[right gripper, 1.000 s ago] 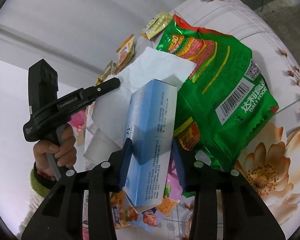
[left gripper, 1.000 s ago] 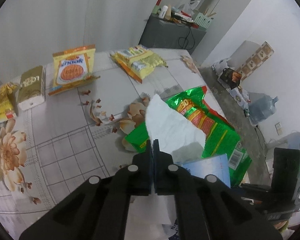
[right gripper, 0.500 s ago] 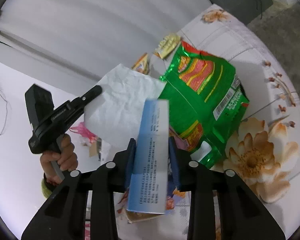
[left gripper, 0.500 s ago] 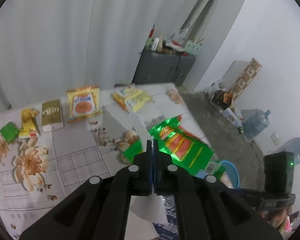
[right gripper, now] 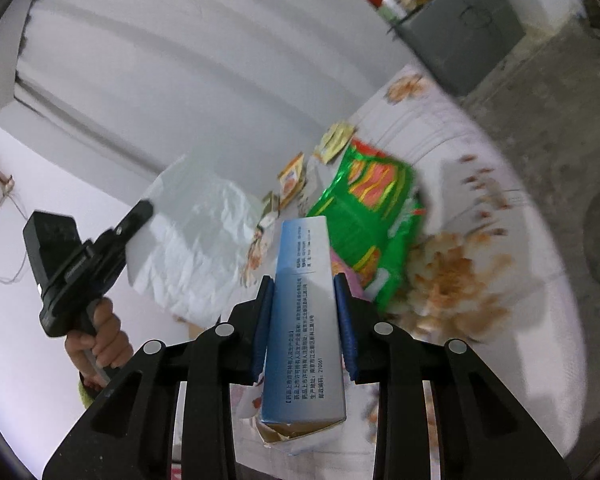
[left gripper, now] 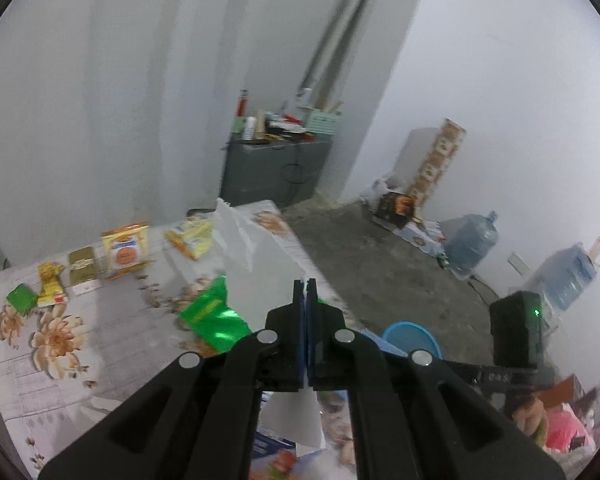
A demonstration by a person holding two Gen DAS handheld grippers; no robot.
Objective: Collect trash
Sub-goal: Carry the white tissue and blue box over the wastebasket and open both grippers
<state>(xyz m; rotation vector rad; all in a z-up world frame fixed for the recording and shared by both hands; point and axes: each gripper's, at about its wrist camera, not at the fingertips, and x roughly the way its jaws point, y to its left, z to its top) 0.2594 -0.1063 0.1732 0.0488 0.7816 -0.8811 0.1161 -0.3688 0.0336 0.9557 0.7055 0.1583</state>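
The left claw (left gripper: 305, 286) is closed tight on a white tissue (left gripper: 256, 256), which hangs above the tabletop (left gripper: 112, 320); in the right wrist view the same claw (right gripper: 146, 208) pinches the tissue (right gripper: 196, 240) by its edge, with a hand (right gripper: 100, 340) on the grip. The right claw (right gripper: 304, 284) clamps a blue-and-white box (right gripper: 306, 320) between both pads, held upright over the tabletop's (right gripper: 480, 240) near edge. A green bag (right gripper: 372, 216) lies flat on the flowered cloth behind the box, beside several small yellow packets (left gripper: 126, 254) further back. A blue bin (left gripper: 410, 338) stands on the floor just beyond the tabletop's corner.
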